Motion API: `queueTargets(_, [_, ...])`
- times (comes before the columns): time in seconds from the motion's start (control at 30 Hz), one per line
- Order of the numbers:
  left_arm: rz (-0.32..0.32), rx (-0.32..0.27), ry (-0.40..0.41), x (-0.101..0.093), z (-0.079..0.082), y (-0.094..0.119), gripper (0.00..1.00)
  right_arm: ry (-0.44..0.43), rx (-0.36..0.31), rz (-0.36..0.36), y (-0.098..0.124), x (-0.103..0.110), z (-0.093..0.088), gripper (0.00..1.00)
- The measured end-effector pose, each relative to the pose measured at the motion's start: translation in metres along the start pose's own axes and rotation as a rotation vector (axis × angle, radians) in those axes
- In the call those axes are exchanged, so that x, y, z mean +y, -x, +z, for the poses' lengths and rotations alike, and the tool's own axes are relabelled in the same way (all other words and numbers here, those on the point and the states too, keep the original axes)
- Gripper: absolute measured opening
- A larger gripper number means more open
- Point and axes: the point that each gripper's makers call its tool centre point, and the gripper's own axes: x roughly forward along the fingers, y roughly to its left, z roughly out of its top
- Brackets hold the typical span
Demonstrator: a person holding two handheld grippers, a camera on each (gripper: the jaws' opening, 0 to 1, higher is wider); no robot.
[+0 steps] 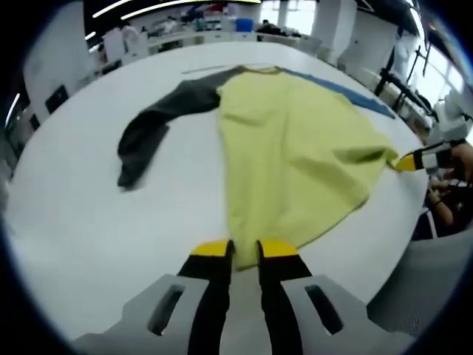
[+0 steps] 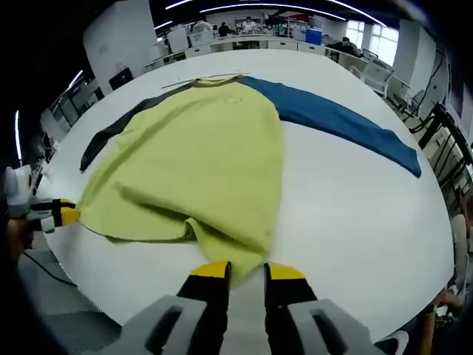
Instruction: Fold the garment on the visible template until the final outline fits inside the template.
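Observation:
A yellow-green garment (image 1: pixel 295 155) lies spread on the white table (image 1: pixel 89 222), with a dark grey sleeve (image 1: pixel 151 122) out to one side and a blue sleeve (image 2: pixel 336 118) to the other. My left gripper (image 1: pixel 245 249) is shut on the hem at one corner. The right gripper (image 2: pixel 247 272) is shut on the hem at the other corner, where the cloth folds over. In the left gripper view the right gripper (image 1: pixel 417 159) pulls its corner to a point. In the right gripper view the left gripper (image 2: pixel 63 214) holds the hem's far corner at the table edge.
The round table edge (image 2: pixel 414 274) curves close behind both grippers. A person's hand (image 1: pixel 462 159) holds the right gripper. Desks, chairs and people stand beyond the far side of the table (image 2: pixel 244 33).

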Motion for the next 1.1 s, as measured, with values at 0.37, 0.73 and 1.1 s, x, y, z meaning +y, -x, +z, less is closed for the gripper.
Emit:
queueTargets(0.37, [-0.003,-0.003,0.043,-0.001,-0.001,-0.003,0.06,0.038,-0.060,-0.038,0.000,0.005,0.000,0.00])
queueTargets(0.73, [-0.023,0.022,0.038,0.003,0.003,0.010,0.01,0.021,-0.074,-0.013,0.020,-0.018,0.000,0.00])
queueTargets(1.1, [-0.048,0.047,0.027,-0.013,-0.004,0.022,0.01,0.085,-0.040,0.009,0.026,-0.025,-0.006,0.00])
